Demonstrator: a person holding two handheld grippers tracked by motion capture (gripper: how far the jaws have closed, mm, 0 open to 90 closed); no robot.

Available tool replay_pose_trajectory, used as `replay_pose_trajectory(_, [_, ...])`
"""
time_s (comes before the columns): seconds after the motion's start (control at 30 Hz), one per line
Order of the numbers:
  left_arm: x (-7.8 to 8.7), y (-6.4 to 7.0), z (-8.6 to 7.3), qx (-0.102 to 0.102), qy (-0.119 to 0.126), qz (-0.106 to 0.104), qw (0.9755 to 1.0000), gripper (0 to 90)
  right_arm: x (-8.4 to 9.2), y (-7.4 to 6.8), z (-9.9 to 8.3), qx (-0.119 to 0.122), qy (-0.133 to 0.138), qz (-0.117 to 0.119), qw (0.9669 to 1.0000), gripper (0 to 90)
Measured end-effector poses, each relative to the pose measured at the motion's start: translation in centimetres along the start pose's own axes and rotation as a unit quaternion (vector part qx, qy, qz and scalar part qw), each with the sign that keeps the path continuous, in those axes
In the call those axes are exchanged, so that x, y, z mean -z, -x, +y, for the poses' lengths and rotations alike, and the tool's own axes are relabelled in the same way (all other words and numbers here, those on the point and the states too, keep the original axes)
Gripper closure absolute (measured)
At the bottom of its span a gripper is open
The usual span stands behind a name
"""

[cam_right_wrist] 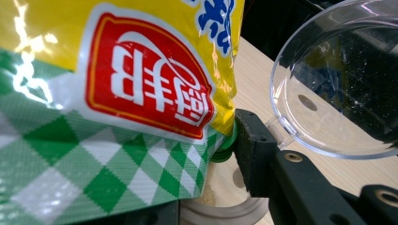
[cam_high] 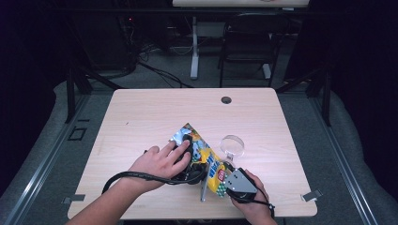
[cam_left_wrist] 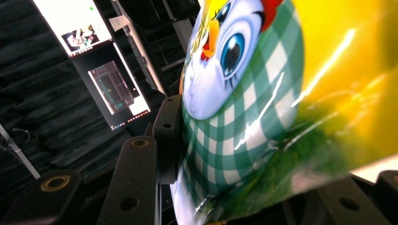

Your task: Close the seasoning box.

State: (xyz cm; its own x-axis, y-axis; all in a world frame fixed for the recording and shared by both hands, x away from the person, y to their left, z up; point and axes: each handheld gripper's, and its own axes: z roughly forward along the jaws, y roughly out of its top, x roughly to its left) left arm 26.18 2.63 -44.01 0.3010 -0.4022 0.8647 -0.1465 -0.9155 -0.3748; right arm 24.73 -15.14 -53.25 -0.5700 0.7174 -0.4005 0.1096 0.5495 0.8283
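A yellow snack bag (cam_high: 207,160) with green checks and a cartoon bird is held between both grippers above the table. My left gripper (cam_high: 187,157) grips its silver, opened upper end; in the left gripper view the bag (cam_left_wrist: 263,93) lies between the jaws and the left pad (cam_left_wrist: 168,133) presses on it. My right gripper (cam_high: 231,180) holds the lower end. There the right pad (cam_right_wrist: 252,154) sits against the bag (cam_right_wrist: 117,103) near its red logo, and the bag hides the other jaw. A clear round dish (cam_high: 233,144) stands just beyond the bag.
The wooden table (cam_high: 141,117) has a cable hole (cam_high: 226,100) at the back. The clear dish (cam_right_wrist: 338,89) is close by the right jaw, and a second round rim (cam_right_wrist: 220,208) lies under the bag. A chair (cam_high: 248,42) and desk leg stand behind the table.
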Motion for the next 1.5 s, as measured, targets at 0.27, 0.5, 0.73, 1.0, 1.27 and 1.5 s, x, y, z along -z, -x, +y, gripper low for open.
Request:
replay_pose_trajectory(0.27, [0.17,-0.13,0.08,-0.005,0.000,-0.001,1.0000,61.7,0.03,0.03,0.00,-0.001,0.000,0.000,1.0000,71.0])
replay_pose_trajectory(0.5, [0.23,-0.18,0.12,-0.005,0.001,0.004,1.0000,62.2,0.04,0.05,0.00,-0.002,0.001,0.000,1.0000,71.0])
replay_pose_trajectory(0.73, [0.29,-0.22,0.18,-0.005,0.002,0.001,1.0000,62.5,0.05,0.07,0.01,-0.003,0.000,0.000,1.0000,71.0])
replay_pose_trajectory(1.0, [0.45,-0.25,0.28,-0.008,0.003,0.006,0.9999,63.1,0.04,0.08,0.01,-0.004,0.000,0.001,1.0000,71.0])
replay_pose_trajectory(1.27, [0.51,-0.30,0.31,-0.009,0.005,0.008,0.9999,63.4,0.02,0.09,0.01,-0.004,0.000,0.001,1.0000,71.0])
replay_pose_trajectory(1.5, [0.57,-0.37,0.35,-0.010,0.006,0.007,0.9999,63.8,0.06,0.13,0.01,-0.007,0.000,0.002,1.0000,71.0])
